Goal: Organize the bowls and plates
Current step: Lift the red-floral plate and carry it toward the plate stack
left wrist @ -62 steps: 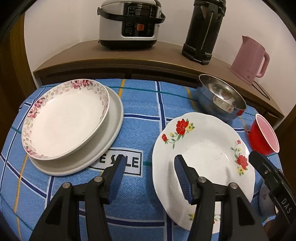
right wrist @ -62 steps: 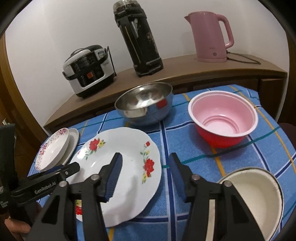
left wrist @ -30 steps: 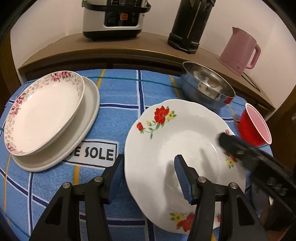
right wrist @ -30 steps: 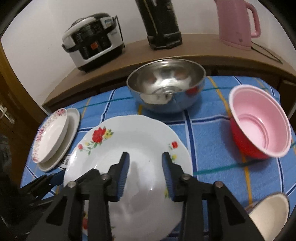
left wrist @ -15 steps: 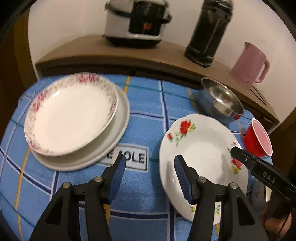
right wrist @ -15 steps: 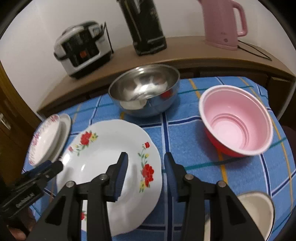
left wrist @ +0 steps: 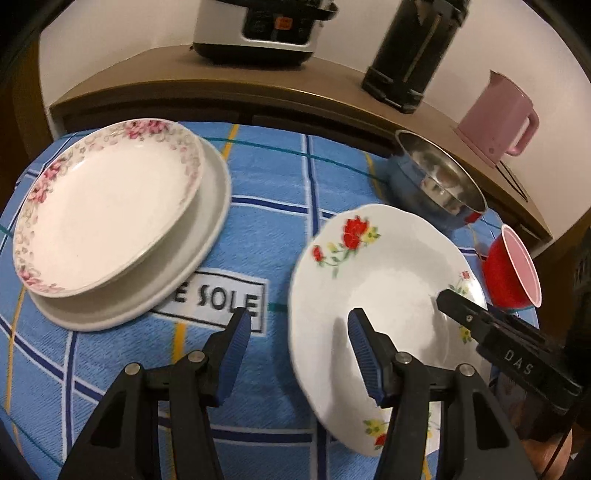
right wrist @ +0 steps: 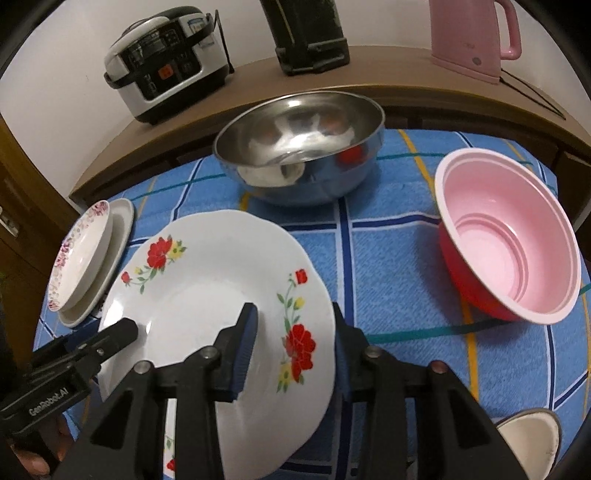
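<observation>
A white plate with red flowers (right wrist: 207, 280) lies on the blue checked cloth. My right gripper (right wrist: 293, 328) straddles its right rim, one finger inside the plate and the other outside, partly hidden by the rim. Its jaws are closing and I see no pad pressing on the rim. My left gripper (left wrist: 299, 332) is open over the plate's left rim (left wrist: 295, 295), one finger above the plate and one above the cloth. At far left a pink-flowered plate (left wrist: 107, 214) rests on a plain white plate (left wrist: 212, 221).
A steel bowl (right wrist: 299, 147) stands behind the flowered plate, and a red bowl with a pink inside (right wrist: 506, 240) to its right. A white bowl (right wrist: 528, 439) is near the front right corner. A rice cooker (right wrist: 166, 62), a black flask (right wrist: 306, 33) and a pink kettle (right wrist: 472, 33) stand on the wooden shelf behind.
My right gripper has come down from above the flowered plate, and its fingers now stand on either side of the right rim. The left gripper stays open at the left rim.
</observation>
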`<state>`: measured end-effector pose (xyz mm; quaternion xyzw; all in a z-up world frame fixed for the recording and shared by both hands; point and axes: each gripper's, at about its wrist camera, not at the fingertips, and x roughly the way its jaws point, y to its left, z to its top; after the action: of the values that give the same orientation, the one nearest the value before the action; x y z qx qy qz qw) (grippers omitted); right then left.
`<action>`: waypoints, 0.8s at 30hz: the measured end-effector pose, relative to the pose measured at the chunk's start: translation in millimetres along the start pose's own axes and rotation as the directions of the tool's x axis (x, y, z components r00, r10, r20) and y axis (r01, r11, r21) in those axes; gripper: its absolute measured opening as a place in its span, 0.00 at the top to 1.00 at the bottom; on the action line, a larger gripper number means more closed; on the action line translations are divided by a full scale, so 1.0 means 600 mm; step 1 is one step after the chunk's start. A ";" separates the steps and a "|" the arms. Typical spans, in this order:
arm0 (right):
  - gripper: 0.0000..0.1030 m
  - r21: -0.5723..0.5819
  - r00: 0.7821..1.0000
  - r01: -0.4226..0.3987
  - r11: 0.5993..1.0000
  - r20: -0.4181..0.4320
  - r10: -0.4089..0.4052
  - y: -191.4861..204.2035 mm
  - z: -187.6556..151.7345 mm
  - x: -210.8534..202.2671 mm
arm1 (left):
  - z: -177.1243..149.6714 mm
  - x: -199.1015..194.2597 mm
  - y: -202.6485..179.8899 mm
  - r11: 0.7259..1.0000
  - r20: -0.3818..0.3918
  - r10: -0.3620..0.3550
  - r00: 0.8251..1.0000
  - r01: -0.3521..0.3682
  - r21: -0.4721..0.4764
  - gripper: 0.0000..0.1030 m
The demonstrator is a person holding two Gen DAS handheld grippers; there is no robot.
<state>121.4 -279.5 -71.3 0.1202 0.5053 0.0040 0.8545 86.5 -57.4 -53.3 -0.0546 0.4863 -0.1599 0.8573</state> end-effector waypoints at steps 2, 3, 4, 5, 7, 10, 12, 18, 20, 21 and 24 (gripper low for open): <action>0.63 -0.014 1.000 0.015 1.000 0.007 -0.015 0.006 0.000 0.001 | -0.002 0.005 -0.018 0.999 -0.009 -0.031 0.999 0.031 0.035 0.51; 0.63 -0.022 1.000 0.009 1.000 0.010 -0.009 0.010 -0.001 0.002 | -0.004 0.005 -0.025 0.999 0.001 0.008 1.000 -0.008 0.048 0.51; 0.64 -0.026 1.000 0.008 1.000 0.011 -0.007 0.012 -0.002 0.001 | -0.006 0.006 -0.025 0.998 0.013 0.030 0.999 -0.031 0.055 0.51; 0.64 -0.028 1.000 0.001 1.000 0.012 -0.001 0.013 -0.004 0.000 | -0.005 0.005 -0.021 0.998 0.020 0.032 0.999 -0.033 0.054 0.51; 0.72 -0.015 1.000 -0.025 1.000 0.015 0.025 0.010 -0.006 -0.004 | 0.000 0.002 -0.002 1.000 0.017 0.008 1.000 -0.008 -0.002 0.54; 0.77 -0.004 0.998 -0.065 0.998 0.020 0.066 0.011 -0.011 -0.011 | 0.004 -0.005 0.014 0.999 0.021 0.007 1.000 -0.006 -0.036 0.59; 0.77 -0.016 0.997 -0.070 0.997 0.033 0.070 0.021 -0.016 -0.019 | 0.002 -0.011 0.015 0.999 0.033 0.031 0.999 -0.031 -0.028 0.59; 0.77 -0.051 0.990 -0.080 0.995 0.113 0.086 0.057 -0.024 -0.063 | 0.002 -0.047 0.033 0.999 0.081 0.039 0.996 -0.037 -0.029 0.59; 0.77 -0.063 0.988 -0.090 0.994 0.123 0.097 0.071 -0.024 -0.074 | 0.004 -0.064 0.044 0.998 0.104 0.048 0.993 -0.045 -0.033 0.59; 0.77 -0.069 0.986 -0.098 0.993 0.128 0.106 0.079 -0.023 -0.079 | 0.006 -0.074 0.050 0.998 0.119 0.051 0.992 -0.046 -0.038 0.59; 0.77 -0.082 0.981 -0.127 0.989 0.137 0.137 0.102 -0.017 -0.086 | 0.011 -0.104 0.072 0.997 0.161 0.069 0.984 -0.061 -0.054 0.59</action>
<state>94.3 -224.9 -18.6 0.1224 0.4333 0.0705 0.8901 71.9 3.7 -9.8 -0.0726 0.4198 -0.1149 0.8974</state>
